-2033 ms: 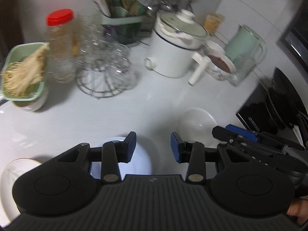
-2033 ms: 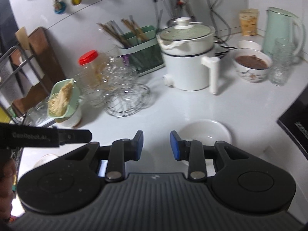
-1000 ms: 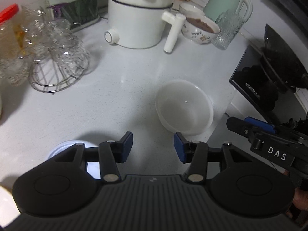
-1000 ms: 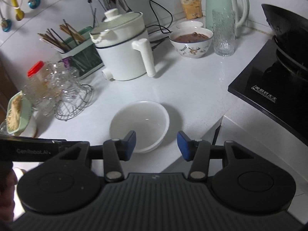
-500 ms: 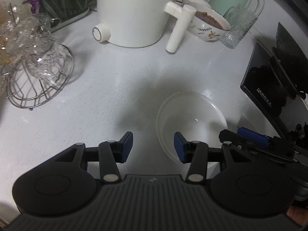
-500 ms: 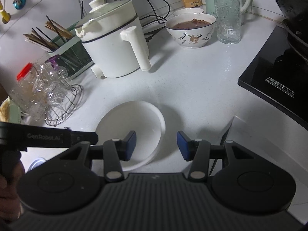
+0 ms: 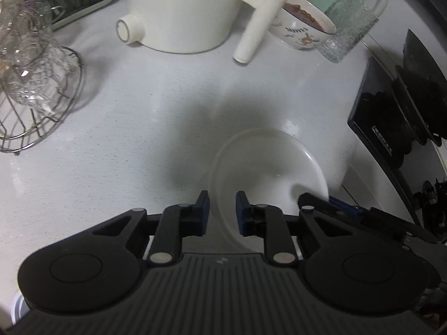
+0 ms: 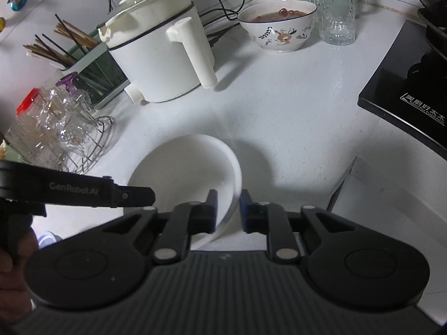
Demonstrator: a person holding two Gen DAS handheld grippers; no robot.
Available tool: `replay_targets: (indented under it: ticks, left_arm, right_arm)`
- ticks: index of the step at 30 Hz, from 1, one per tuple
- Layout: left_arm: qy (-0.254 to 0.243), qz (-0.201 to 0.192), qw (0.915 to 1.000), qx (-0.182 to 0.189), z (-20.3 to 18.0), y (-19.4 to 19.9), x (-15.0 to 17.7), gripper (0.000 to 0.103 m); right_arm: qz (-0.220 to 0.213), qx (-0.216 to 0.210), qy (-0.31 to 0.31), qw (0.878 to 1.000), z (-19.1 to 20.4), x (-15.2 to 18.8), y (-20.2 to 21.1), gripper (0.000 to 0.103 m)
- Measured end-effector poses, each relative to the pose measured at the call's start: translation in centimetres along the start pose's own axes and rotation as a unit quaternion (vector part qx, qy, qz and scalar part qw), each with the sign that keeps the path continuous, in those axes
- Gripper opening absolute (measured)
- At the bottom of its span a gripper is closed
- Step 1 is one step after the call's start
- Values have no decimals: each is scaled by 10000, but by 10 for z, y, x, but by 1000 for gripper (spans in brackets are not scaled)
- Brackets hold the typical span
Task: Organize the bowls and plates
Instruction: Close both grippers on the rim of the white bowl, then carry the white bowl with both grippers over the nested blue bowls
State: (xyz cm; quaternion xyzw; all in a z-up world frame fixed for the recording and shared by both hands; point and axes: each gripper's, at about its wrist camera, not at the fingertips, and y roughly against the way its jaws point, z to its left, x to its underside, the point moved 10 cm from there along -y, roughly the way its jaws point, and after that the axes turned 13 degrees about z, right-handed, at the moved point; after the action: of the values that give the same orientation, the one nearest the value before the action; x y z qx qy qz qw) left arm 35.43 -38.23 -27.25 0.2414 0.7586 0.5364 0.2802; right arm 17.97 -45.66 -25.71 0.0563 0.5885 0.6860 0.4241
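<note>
A plain white bowl [image 7: 268, 167] [image 8: 181, 173] sits on the white counter near its front edge. My left gripper [image 7: 222, 212] straddles the bowl's left rim, its blue pads closing tight on the wall. My right gripper [image 8: 228, 209] holds the opposite rim the same way, one pad inside the bowl and one outside, jaws closing in on it. The right gripper [image 7: 318, 199] also shows at the bowl's far side in the left wrist view. One finger [image 8: 125, 194] of the left gripper reaches over the bowl in the right wrist view.
Behind the bowl stand a white electric pot [image 8: 159, 55], a patterned bowl of food [image 8: 279, 28], a tall glass [image 8: 335, 8] and a wire rack of glasses [image 8: 69, 128]. A black hob [image 8: 405, 97] lies right. The counter steps down at the front right [image 8: 363, 195].
Both grippers came down and forward onto the white bowl. Their jaws, wide apart before, have closed on its opposite rims.
</note>
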Motion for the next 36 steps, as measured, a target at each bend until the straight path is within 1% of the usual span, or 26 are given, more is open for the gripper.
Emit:
replay_targets:
  ticks: [5, 11, 18, 28, 32, 36]
  left_arm:
    - [26, 41, 10000, 48, -1, -2, 0, 21]
    - [1, 47, 10000, 70, -5, 7, 4, 21]
    - [195, -56, 9995, 259, -3, 28, 6, 21]
    - [247, -178, 9989, 365, -5, 64, 12, 21]
    - [328, -144, 9987, 352, 3, 74, 23, 21]
    - [499, -191, 9978, 394, 15, 87, 35, 21]
  right_arm:
    - [13, -39, -71, 10000, -3, 0, 1, 15]
    - [-37, -88, -87, 9999, -3, -2, 8, 15]
    - [-63, -201, -79, 9997, 4, -5, 21, 15]
    - [-104, -426, -145, 9989, 18, -4, 46, 15]
    - [-83, -498, -109, 9987, 27, -1, 53, 15]
    - [-8, -616, 9, 9981, 40, 5, 58, 15]
